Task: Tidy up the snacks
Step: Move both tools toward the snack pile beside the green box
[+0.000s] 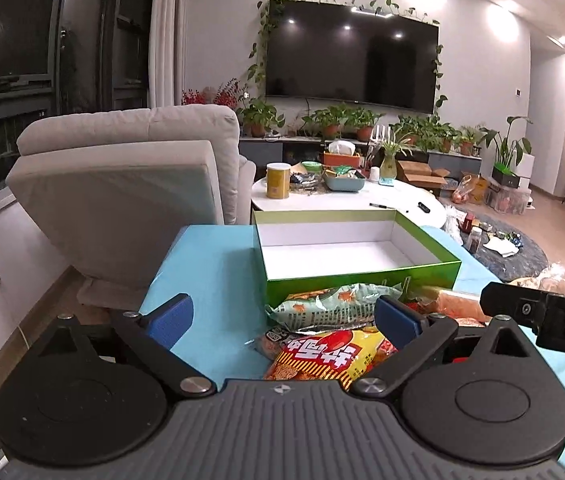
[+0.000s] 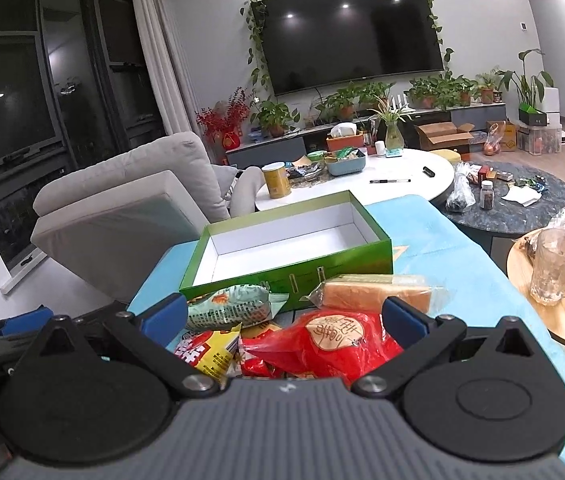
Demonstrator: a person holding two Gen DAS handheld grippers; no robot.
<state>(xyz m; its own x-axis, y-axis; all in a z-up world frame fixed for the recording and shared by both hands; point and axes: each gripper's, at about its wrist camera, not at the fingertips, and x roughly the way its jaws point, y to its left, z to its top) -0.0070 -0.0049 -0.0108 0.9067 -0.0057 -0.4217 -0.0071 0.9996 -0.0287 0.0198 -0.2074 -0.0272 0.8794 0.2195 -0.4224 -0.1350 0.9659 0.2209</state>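
Left gripper [image 1: 288,322]: jaws spread wide, nothing held, hovering over snack pile. Right gripper [image 2: 284,318]: jaws spread wide, nothing held. Snack packets – yellow bag [image 1: 322,358], green bag [image 1: 330,306], red bag [image 2: 322,344], bread pack [image 2: 374,290] – heaped on blue tabletop [image 1: 210,264], just beside green box [image 1: 362,272]. Box interior white, bare.

Left tool [image 1: 284,320] gapes over snack packets [image 1: 322,336] before green box [image 1: 362,276].

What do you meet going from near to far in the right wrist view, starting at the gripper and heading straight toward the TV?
Right gripper → red plastic snack bag → clear-wrapped loaf of sliced bread → open green cardboard box with white lining → round white coffee table → wall-mounted black TV.
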